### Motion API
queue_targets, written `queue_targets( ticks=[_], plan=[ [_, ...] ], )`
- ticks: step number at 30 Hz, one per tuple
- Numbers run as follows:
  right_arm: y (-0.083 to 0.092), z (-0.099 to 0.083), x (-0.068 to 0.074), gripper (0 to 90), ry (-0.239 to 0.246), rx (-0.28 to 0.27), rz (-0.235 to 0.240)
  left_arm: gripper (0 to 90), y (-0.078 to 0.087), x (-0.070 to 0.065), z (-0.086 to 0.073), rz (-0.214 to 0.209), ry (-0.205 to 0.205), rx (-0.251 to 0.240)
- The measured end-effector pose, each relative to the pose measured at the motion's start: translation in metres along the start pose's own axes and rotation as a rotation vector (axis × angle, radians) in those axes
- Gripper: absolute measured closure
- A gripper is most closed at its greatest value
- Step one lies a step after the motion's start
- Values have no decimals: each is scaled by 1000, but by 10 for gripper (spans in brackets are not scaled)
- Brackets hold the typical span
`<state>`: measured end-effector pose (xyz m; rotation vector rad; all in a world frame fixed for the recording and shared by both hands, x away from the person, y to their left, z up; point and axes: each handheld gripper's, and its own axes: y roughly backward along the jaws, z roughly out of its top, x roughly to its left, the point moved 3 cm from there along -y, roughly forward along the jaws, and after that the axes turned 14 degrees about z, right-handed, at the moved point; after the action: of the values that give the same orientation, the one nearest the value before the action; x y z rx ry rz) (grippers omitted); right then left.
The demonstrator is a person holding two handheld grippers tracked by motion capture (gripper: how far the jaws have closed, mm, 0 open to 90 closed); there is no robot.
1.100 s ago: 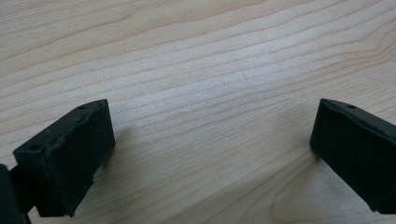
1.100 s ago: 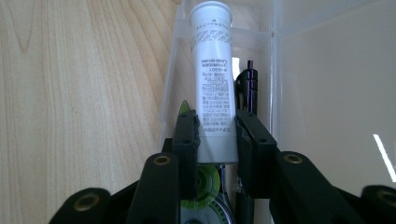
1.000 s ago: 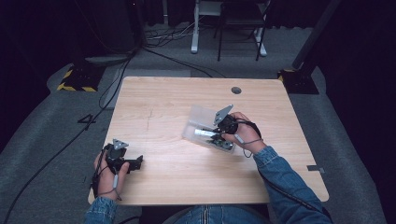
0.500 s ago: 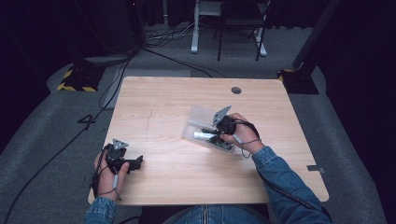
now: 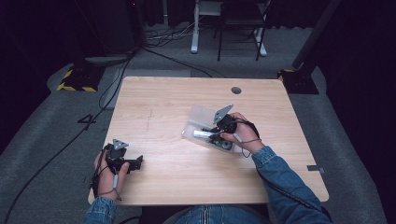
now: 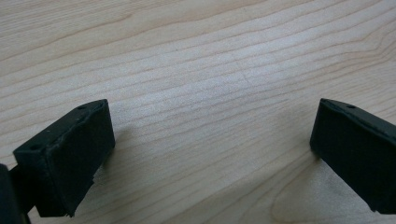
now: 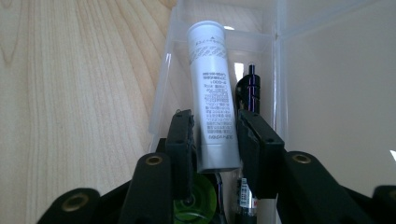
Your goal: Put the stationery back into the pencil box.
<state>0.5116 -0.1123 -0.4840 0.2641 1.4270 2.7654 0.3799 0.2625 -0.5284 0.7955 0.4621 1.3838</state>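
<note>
Right gripper [image 7: 212,140], lower centre of right gripper view: jaws closed on lower end of white tube [image 7: 212,93], pads touching it on both sides. Tube upright in frame, cap end at top, grey print on body. Lies inside clear plastic box [image 7: 161,93], w/ a black pen [image 7: 250,93] just beside tube at its right and a green round thing [image 7: 198,200] under the jaws, bottom of frame; what it is, cannot tell. Box lid [image 7: 336,93] open, fills right half of that view.

In high view, right gripper [image 5: 219,130] and right hand [image 5: 238,133] at centre-right of frame, over the box [image 5: 198,114], tube [image 5: 203,134] seen as pale bar at box's near side. Grey plate on top of gripper. Denim sleeve [image 5: 285,186] from bottom right.

Left gripper [image 5: 133,163] in lower left of high view, held by left hand [image 5: 107,170], resting near table's front edge, well apart from box. In left gripper view, jaws wide apart, one pad [image 6: 70,154] at lower left, other at right edge, nothing between, only bare wood below.

Table [image 5: 163,98]: light wood, visible grain, round dark hole [image 5: 236,90] near far edge, upper centre.

Room: grey carpet floor [image 5: 46,154], dark all around. Black cables [image 5: 70,140] across floor at left. Yellow-black striped base [image 5: 74,79] upper left, another dark base [image 5: 299,79] upper right. White legs of furniture [image 5: 195,28] at top centre.
</note>
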Motion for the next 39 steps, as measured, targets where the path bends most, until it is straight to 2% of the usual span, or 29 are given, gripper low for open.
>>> queue_targets(
  ticks=[9, 15, 26, 30, 34, 39],
  plan=[
    [5, -1, 0, 715, -11, -9, -4, 1, 0, 0, 0, 1, -1, 0],
    [6, -2, 0, 717, -7, -7, -11, 1, 0, 0, 0, 1, 0, 0],
    [6, -4, -4, 716, -19, -36, -8, 1, 0, 0, 0, 1, -1, 0],
    [6, -4, -4, 714, -2, -30, -27, 1, 0, 0, 0, 1, -2, -1],
    [5, -3, -4, 714, 35, -9, -49, 1, 0, 0, 0, 0, -1, 0],
    [2, -3, -3, 716, 33, -6, -50, 1, 0, 0, 0, 1, 0, 0]
  ],
)
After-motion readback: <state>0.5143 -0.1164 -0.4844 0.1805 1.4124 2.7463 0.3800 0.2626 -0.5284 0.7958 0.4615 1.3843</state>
